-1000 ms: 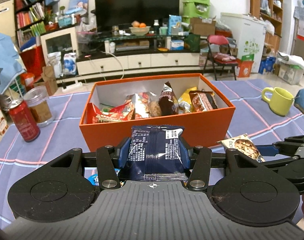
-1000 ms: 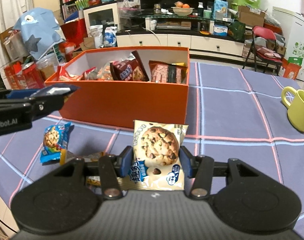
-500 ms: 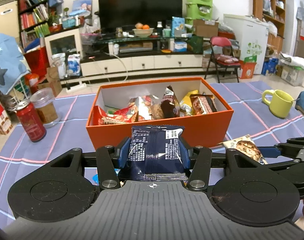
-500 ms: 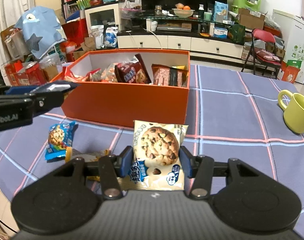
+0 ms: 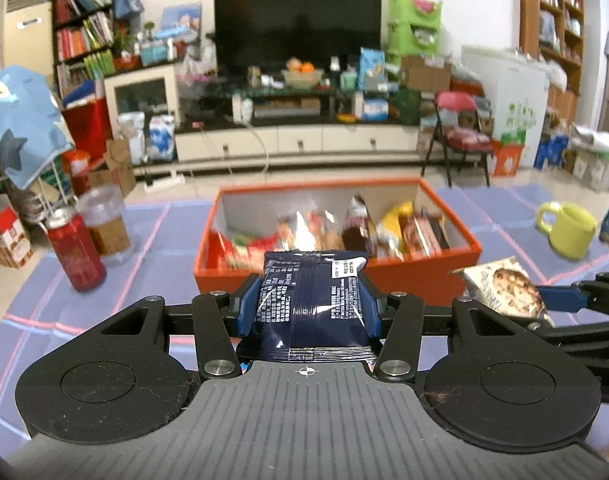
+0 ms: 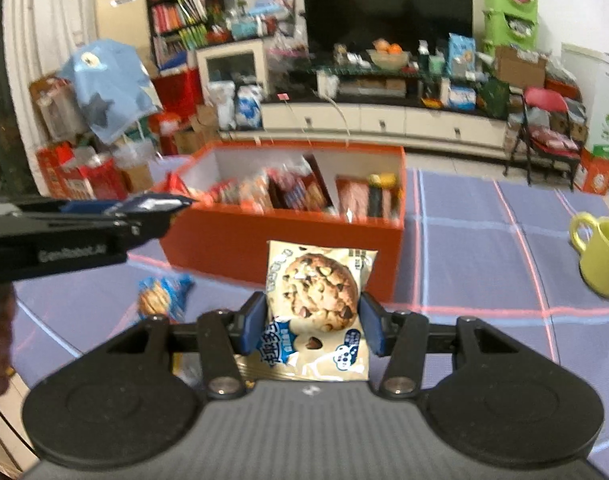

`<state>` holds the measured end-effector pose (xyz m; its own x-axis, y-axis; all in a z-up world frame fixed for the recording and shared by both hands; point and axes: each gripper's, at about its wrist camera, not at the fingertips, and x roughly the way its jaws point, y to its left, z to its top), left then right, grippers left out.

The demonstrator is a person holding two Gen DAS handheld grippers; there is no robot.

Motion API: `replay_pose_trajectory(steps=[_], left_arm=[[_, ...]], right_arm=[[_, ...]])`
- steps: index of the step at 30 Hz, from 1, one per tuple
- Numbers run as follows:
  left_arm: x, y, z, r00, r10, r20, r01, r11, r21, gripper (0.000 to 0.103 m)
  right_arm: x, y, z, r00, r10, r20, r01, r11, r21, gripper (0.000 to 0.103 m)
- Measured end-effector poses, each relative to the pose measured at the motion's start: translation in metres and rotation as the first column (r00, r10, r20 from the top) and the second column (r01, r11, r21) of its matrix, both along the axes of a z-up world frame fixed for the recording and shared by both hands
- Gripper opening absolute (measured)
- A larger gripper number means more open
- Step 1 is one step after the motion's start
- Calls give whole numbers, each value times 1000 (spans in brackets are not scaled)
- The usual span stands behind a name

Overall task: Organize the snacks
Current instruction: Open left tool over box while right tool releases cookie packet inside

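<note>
Both tongs are loaded and raised short of the orange box [image 5: 336, 276]. The left tongs [image 5: 309, 304] are clamped on a dark blue packet [image 5: 310, 300]; the right tongs [image 6: 311, 320] are clamped on a cookie packet [image 6: 318, 292]. As I judge it, the step is carrying each packet over the box's near wall and letting go inside. To do that well, I would lift both clear of the near rim, aim for the gaps among the snacks already in the box, and release one side at a time so the tongs do not collide.

Left of the box on the bench [image 6: 484, 256], another small blue cookie packet [image 6: 164, 298] lies loose. A red can [image 5: 77, 254] stands further left of the box, a yellow-green mug [image 6: 602, 254] well to its right. Beyond the box stand a television and crowded shelves.
</note>
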<state>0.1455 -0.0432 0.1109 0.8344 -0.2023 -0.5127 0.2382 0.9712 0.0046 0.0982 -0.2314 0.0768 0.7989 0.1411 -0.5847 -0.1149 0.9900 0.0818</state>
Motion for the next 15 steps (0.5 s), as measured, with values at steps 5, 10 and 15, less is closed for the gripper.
replay_pose_trajectory(steps=[5,10,15], left_arm=[[33,8,19,999,36,23,-35,997,-64,23],[98,-10,19,999,41,14,-41,999,-26,24],[151,-23,3,1000,17,-25,-16,999,34,32]], right_arm=[[26,-6,19,999,-21,45,21,1000,20,53],[84,-8,28,997,-25,72,24,1000,21,53],[154,-4,24,1000,-4,10,4,1000,30,56]])
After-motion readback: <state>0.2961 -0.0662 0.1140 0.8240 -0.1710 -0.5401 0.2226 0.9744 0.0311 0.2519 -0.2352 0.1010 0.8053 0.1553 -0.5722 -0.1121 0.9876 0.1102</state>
